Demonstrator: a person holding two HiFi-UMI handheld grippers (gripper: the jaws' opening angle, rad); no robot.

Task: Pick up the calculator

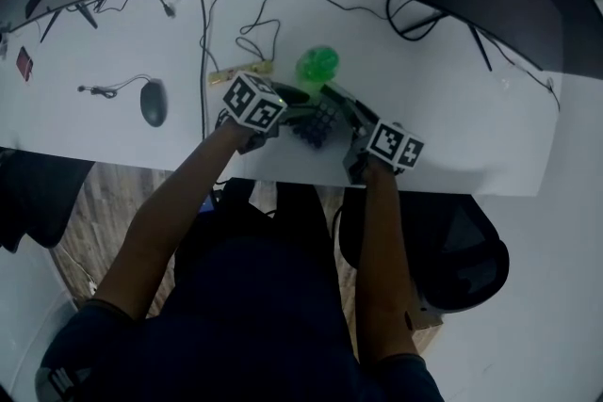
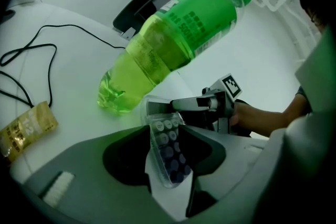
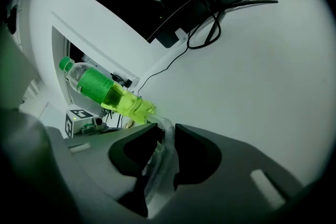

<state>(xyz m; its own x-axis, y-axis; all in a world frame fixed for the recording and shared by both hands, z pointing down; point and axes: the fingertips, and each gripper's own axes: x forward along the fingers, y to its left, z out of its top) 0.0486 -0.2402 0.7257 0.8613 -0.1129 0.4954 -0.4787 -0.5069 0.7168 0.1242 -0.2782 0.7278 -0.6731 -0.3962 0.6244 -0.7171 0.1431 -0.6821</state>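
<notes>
The left claw (image 2: 168, 128) is clamped across the sides of the clear-cased calculator with dark round keys (image 2: 170, 157). The calculator rests tilted between its jaws, keys facing back along the claw, apparently propped so that its thin far edge is offered up. Just beyond the jaw tips sits a green plastic bottle (image 2: 173, 44) on the white table (image 3: 252, 76), close enough to crowd any reach from that end. The right claw (image 3: 166, 136), opposite, pinches the calculator's thin edge between narrowed jaws, probably to share or take over the lift.

Near the surface's (image 1: 452, 136) front edge, the calculator (image 1: 317, 121) is between the left gripper (image 2: 165, 127) and the right gripper (image 3: 167, 126). The bottle (image 1: 318, 64) is just behind it, and the mouse (image 1: 154, 102) is well left.
</notes>
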